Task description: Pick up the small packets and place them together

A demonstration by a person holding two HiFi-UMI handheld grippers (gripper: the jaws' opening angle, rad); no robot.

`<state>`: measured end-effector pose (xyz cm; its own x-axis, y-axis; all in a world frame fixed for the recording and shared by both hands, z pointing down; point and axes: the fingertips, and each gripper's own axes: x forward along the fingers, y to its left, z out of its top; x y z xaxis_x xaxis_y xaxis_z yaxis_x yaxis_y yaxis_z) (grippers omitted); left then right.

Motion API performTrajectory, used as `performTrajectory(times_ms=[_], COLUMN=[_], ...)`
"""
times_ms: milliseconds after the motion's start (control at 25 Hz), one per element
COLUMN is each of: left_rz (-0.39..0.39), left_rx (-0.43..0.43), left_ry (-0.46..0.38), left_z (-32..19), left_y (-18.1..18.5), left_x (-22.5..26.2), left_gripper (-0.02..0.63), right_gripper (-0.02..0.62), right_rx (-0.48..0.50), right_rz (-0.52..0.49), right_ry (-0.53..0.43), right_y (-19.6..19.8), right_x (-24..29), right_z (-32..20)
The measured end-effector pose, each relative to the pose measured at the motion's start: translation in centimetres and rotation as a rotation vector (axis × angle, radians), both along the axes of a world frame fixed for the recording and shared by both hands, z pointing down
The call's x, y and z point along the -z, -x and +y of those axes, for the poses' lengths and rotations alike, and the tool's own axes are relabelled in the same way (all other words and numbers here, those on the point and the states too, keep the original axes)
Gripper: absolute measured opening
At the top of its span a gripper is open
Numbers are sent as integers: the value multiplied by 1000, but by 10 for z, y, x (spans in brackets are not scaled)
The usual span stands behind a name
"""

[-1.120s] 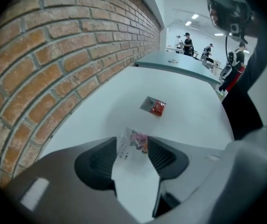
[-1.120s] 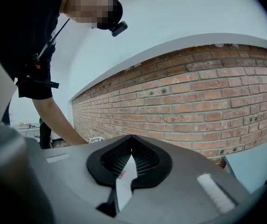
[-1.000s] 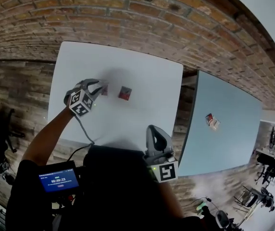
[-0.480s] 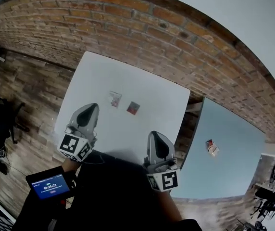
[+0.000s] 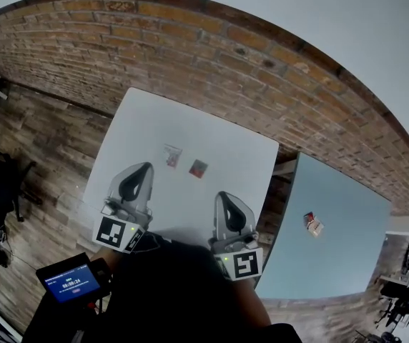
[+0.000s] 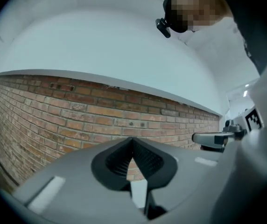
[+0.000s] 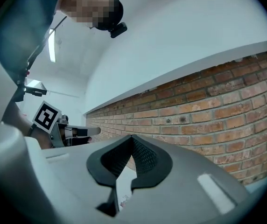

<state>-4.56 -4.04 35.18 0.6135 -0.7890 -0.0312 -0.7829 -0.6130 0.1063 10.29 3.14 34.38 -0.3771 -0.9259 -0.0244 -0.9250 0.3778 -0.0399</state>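
A pale packet and a red packet lie just beside each other mid-frame on the white table. A third packet sits on the blue table at right. The left gripper and right gripper are both closed and empty. The packets look light, flat and crinkly, so pinching a raised edge seems best.

**Free room and obstacles over the white table**

Bare white table on every side of a pale packet and a red packet, lying near each other at mid-table, not touching. Brick wall just beyond the far edge. Left gripper and right gripper, jaws closed, side by side above the near edge. Narrow gap to a grey table at right.
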Motion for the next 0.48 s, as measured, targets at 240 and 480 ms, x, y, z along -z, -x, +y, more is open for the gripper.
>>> performTrajectory(times_ms=[240,480], left_rz=[44,60], left_rx=[-12,-28], left_ry=[38,34], left_z=[-11,-12], left_y=[23,32], left_x=[-1,-1], left_gripper=[0,0], right_gripper=[0,0], right_rx=[-44,-70], right_rz=[39,52], right_ry=[22,3], right_y=[9,17], right_x=[5,9], right_z=[-10,-13])
